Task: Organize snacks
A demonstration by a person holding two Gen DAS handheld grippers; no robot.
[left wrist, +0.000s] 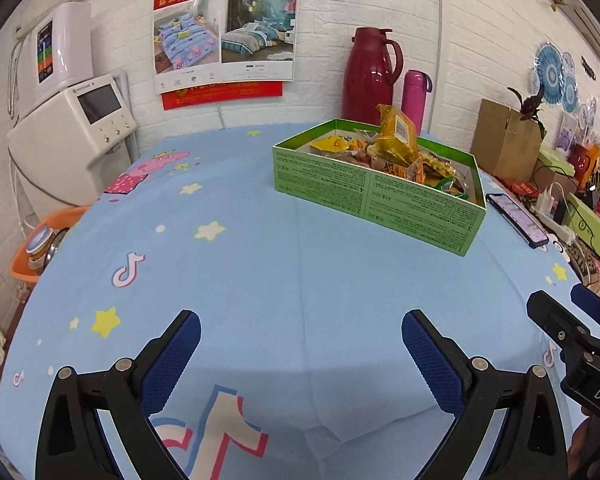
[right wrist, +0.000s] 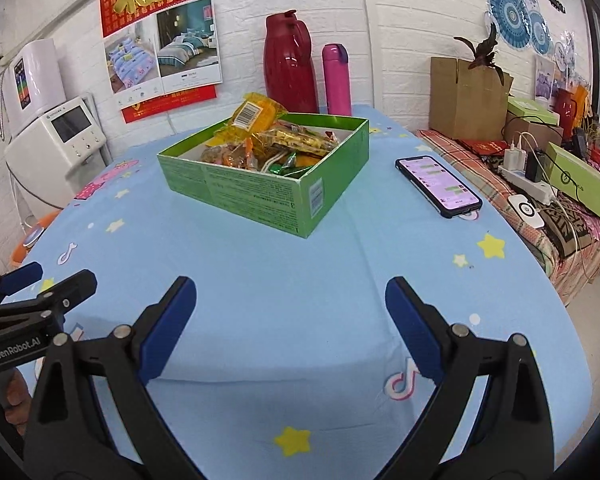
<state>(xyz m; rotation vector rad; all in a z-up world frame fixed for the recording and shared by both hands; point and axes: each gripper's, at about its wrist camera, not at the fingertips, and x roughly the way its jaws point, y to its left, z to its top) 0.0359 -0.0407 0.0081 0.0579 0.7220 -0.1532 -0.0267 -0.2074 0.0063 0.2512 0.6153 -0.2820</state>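
A green cardboard box [left wrist: 380, 204] [right wrist: 260, 196] stands on the blue tablecloth, filled with several wrapped snacks [left wrist: 396, 148] [right wrist: 268, 140]; a yellow packet sticks up above the rim. My left gripper [left wrist: 300, 332] hovers open over bare cloth, well short of the box, nothing between its blue pads. My right gripper [right wrist: 290, 300] is also open and empty, in front of the box. The right gripper's side shows at the right edge of the left wrist view, and the left gripper's at the left edge of the right wrist view.
A phone [right wrist: 438, 186] [left wrist: 516, 218] with a lit screen lies right of the box. A red jug [right wrist: 290, 64] and pink bottle [right wrist: 336, 80] stand behind it by the wall. White machine [left wrist: 72, 136] at left; cluttered side table with cartons [right wrist: 468, 98] and chargers at right.
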